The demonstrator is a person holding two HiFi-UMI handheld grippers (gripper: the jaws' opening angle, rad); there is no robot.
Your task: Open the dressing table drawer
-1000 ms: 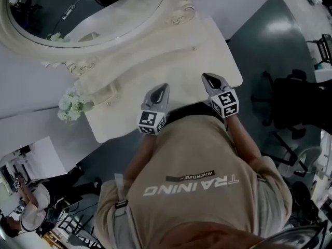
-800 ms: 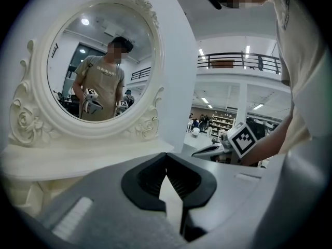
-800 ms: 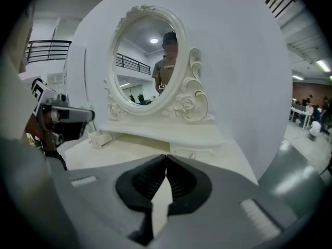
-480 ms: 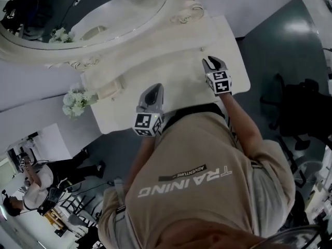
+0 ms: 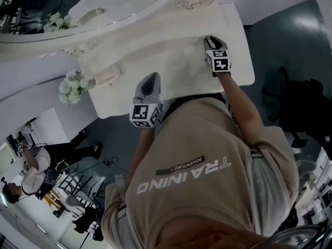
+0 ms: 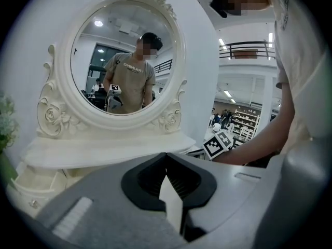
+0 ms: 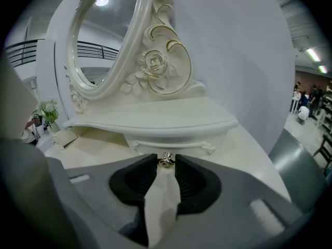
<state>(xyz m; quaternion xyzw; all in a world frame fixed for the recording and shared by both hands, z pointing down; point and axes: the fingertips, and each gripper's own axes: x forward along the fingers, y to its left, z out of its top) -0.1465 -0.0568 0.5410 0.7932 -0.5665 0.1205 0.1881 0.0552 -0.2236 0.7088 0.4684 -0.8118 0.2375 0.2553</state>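
Toward the tabletop's [image 7: 249, 157] rear edge, the drawer's [image 7: 174, 140] metal knob [image 7: 166, 160] lies straight ahead at the tips of the nearer right claw [image 7: 166, 162], released, its jaws having just been opening, not gripping it; the left claw [image 6: 166, 157] is clenched, empty.

Left gripper [image 5: 149, 83] jaws together, near the torso, right gripper [image 5: 210, 40] extended forward, jaws just opening, knob [image 7: 166, 160] at their tips

The shirt [image 5: 218, 139] reads "TRAINING" in large letters, upside down in the head view, with a smaller "ADVENTURE" bar above.
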